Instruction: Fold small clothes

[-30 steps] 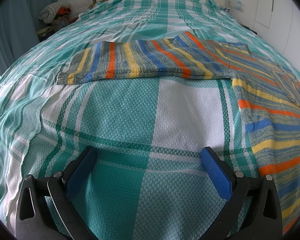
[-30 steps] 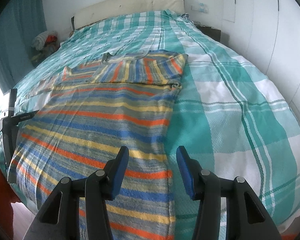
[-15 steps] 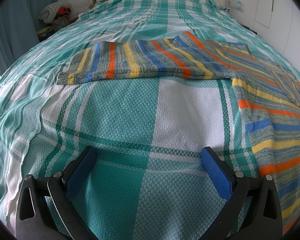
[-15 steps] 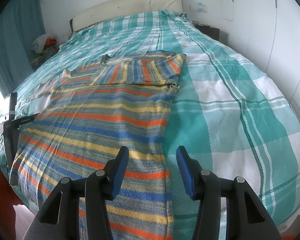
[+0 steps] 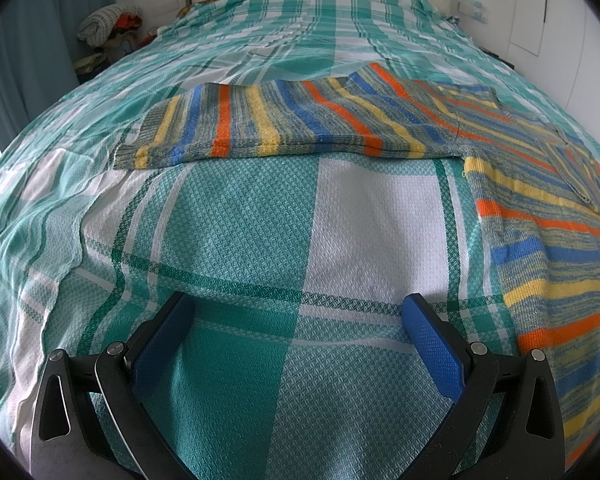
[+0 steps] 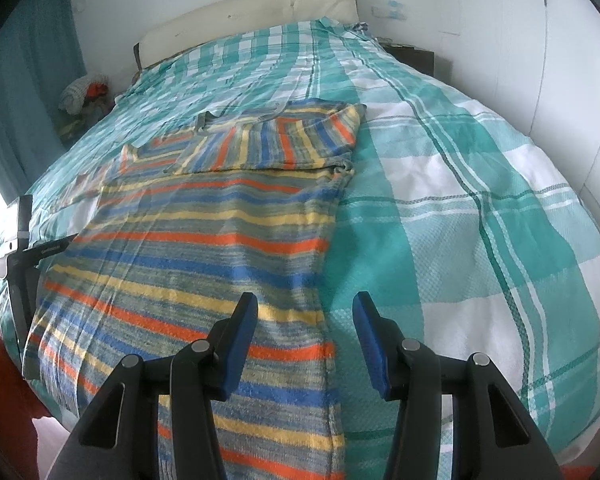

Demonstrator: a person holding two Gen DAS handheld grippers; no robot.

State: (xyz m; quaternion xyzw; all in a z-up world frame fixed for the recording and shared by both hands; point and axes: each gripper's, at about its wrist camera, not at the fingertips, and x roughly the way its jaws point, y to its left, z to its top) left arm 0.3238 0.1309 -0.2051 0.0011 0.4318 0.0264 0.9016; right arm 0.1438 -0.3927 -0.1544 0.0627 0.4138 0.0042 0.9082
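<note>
Striped knit sweater lies spread flat on a bed, on a green-and-white checked bedspread; bands of orange, blue, yellow and grey run across it; its hem end reaches the near edge of the bed, its neck end points toward the cream headboard. In the right wrist view one sleeve is folded in across the chest, lying on top of the body; in the left wrist view the other sleeve stretches straight out sideways on the bedspread, cuff at the far left. Right hand-held gripper hovers over the sweater's side edge near the hem, blue pads partly spread, nothing between them and no contact with the cloth; left hand-held gripper hovers over bare bedspread, near the sweater's body and below the outstretched sleeve, pads spread wide and empty; part of it also shows at the left edge of the right wrist view. Pile of clothes sits beside the bed near a blue curtain.
</note>
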